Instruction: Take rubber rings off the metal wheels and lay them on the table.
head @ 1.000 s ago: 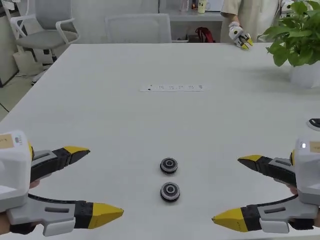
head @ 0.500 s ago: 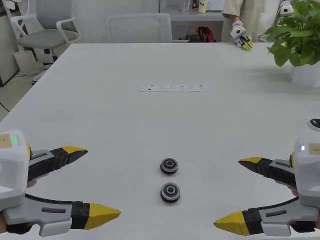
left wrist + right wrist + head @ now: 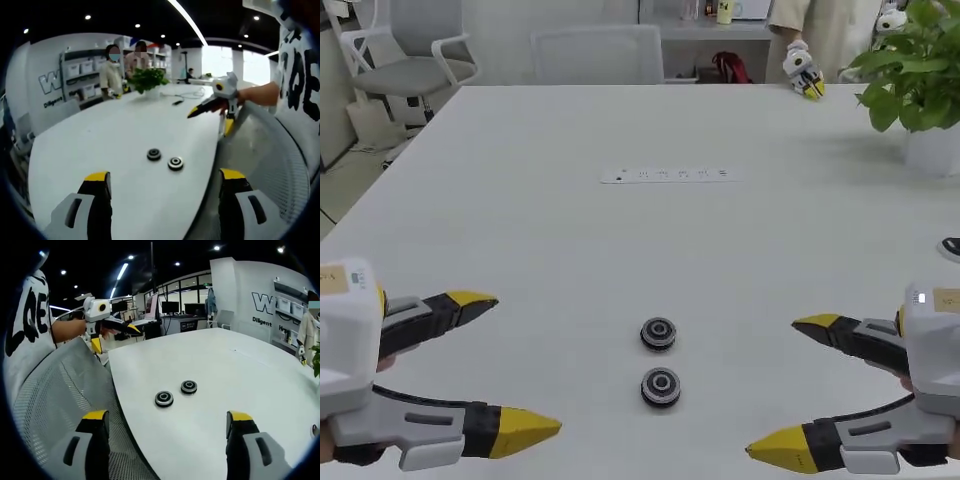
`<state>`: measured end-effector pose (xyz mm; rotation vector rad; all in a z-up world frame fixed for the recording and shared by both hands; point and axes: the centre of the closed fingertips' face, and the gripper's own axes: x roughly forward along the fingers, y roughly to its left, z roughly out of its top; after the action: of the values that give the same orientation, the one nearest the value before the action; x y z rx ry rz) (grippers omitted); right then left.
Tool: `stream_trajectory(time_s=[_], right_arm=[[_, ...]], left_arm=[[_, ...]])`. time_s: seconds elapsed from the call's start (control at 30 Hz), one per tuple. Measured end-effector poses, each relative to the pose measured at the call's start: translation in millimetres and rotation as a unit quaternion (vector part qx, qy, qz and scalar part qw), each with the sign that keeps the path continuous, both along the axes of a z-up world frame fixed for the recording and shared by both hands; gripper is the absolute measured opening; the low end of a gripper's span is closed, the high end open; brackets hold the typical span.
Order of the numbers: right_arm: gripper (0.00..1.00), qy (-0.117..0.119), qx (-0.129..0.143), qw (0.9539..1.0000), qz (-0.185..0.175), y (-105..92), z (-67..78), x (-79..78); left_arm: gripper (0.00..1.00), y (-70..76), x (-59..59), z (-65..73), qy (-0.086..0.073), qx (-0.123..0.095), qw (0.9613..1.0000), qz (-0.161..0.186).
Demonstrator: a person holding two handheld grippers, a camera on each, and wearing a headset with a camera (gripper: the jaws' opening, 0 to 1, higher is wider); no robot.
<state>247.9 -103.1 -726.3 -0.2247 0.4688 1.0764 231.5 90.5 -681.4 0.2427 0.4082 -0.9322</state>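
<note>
While held low over the near edge of the white surface (image 3: 620, 240), the left hand-held gripper (image 3: 515, 363) and the right hand-held gripper (image 3: 782, 386) both stand with jaws spread wide, grasping nothing. Between them lie two metal wheels, flat on the surface: the near wheel (image 3: 661, 386) and the far wheel (image 3: 658, 333), close but apart. Each has its dark rubber ring (image 3: 646, 388) on.

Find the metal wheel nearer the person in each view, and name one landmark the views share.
Head view: the nearer wheel lies bottom centre, the lower of the pair.
Left gripper view: it is just right of centre, the right one of the pair.
Right gripper view: it is near the centre, the left one of the pair.
Shared landmark: the farther wheel lying beside it.
</note>
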Motion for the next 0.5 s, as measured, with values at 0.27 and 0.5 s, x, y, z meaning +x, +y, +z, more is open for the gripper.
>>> stream_trajectory(time_s=[0.27,0.5], right_arm=[[0.9,-0.003,0.0,1.0,0.008,2.8,-5.4,6.9],[0.86,-0.008,-0.001,0.9999,0.015,4.8,-7.3,14.3]], left_arm=[[0.89,-4.3,6.8,-3.8,0.002,0.003,1.0,-0.006],[0.88,-7.1,13.5,-2.4,-0.003,0.005,0.9999,-0.015]])
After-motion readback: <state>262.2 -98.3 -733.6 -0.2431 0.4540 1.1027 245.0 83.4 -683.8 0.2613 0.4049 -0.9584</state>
